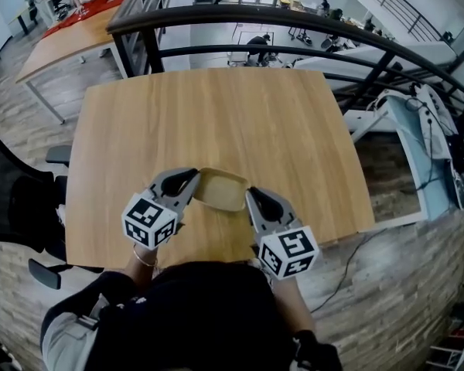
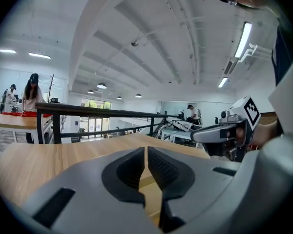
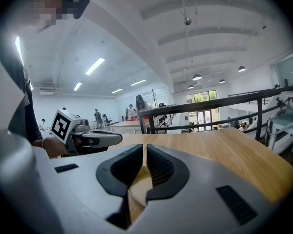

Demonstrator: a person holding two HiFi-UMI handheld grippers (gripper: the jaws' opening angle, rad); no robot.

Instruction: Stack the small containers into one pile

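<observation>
Left gripper [image 1: 190, 179] and right gripper [image 1: 252, 197] each clamp opposite rims of 1 tan container [image 1: 220, 191]. No loose containers are visible, so stacking appears complete.

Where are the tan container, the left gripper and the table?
container [image 1: 223, 192], head view, on its open inside.
left gripper [image 1: 190, 179], head view, between its fingertips at the container's edge.
table [image 1: 216, 122], head view, on the bare wooden top.

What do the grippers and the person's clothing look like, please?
The left gripper and right gripper are light grey with black ribbed pads and white cubes bearing black square markers. The person wears a dark top and a bracelet.
</observation>
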